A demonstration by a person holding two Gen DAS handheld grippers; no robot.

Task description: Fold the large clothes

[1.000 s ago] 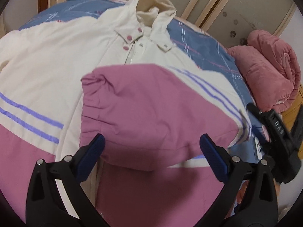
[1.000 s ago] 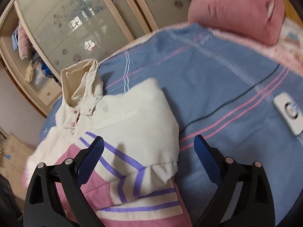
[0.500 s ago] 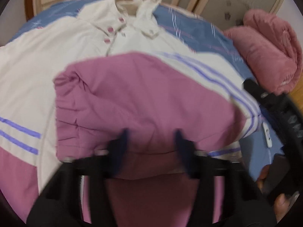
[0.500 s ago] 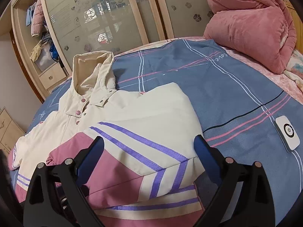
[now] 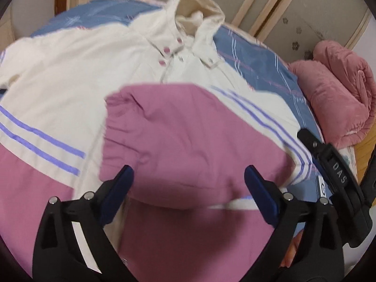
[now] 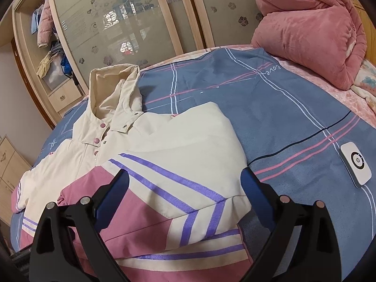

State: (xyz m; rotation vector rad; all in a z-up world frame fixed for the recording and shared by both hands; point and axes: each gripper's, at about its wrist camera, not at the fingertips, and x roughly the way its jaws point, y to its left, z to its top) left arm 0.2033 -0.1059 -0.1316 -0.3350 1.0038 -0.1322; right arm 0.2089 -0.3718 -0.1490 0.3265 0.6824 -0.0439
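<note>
A cream, pink and purple-striped hooded jacket (image 5: 77, 80) lies front-up on the blue bedspread (image 6: 270, 108), hood toward the wardrobe. It also shows in the right wrist view (image 6: 188, 136). Its right sleeve (image 5: 188, 138) is folded across the chest, pink cuff at the middle. My left gripper (image 5: 188, 185) is open and empty, hovering just above the folded sleeve's near edge. My right gripper (image 6: 185, 188) is open and empty above the sleeve fold (image 6: 199, 169). The right gripper's body (image 5: 333, 176) shows at the right in the left wrist view.
A rolled pink quilt (image 6: 312, 23) lies at the head of the bed, also in the left wrist view (image 5: 338, 103). A white remote (image 6: 356, 163) lies on the bedspread to the right. Sliding wardrobe doors (image 6: 131, 16) stand behind the bed.
The left gripper closed over the folded sleeve half a second ago and now stands open again, drawn back. The right gripper rose and pulled back, showing more of the jacket.
</note>
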